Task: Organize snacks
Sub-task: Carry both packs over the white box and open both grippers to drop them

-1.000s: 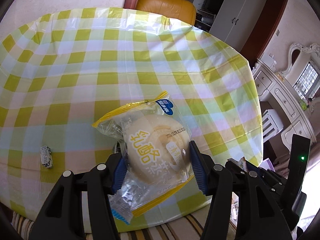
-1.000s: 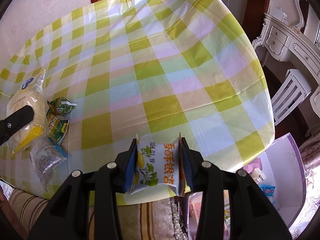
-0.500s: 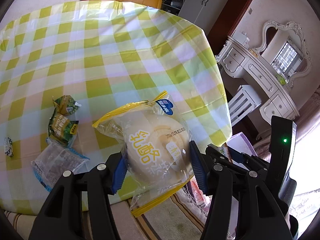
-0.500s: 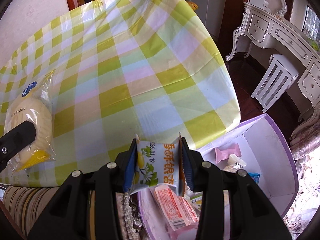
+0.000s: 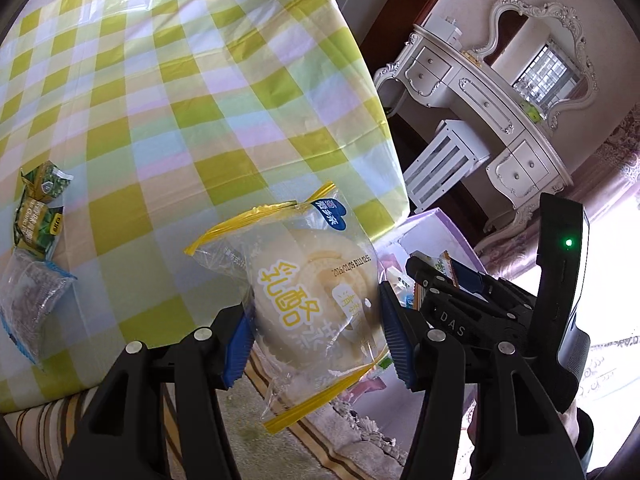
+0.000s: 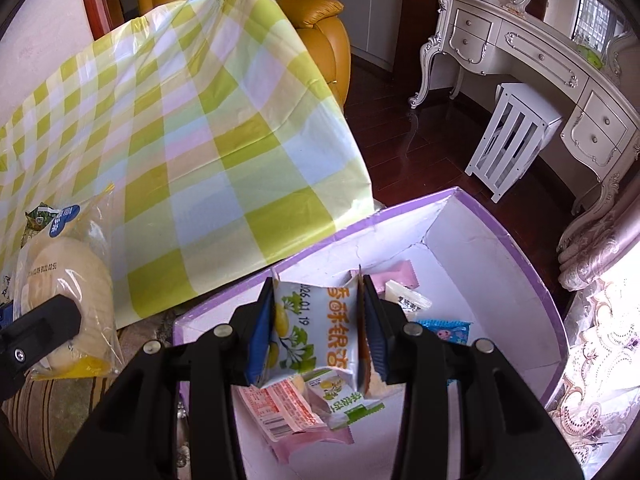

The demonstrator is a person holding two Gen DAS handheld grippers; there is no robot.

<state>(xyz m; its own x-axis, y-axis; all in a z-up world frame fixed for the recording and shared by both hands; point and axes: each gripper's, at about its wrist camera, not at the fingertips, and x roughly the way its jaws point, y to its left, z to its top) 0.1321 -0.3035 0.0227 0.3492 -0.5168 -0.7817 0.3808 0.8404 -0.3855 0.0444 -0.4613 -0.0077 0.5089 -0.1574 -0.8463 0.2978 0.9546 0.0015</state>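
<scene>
Blue fingers [image 6: 374,330] of the right gripper [image 6: 316,332] clamp the snack packet [image 6: 314,330] between them.

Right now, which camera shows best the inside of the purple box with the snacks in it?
The right wrist view. It looks down into the purple box, so the white walls and the packets on its floor show. In the left wrist view only part of the box's rim shows behind the bun bag and the right gripper.

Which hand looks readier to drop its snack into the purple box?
Probably the right: its tongs hold the white ginkgo packet directly over the purple box. The left tongs hold the bagged bun beside the tablecloth edge.
</scene>
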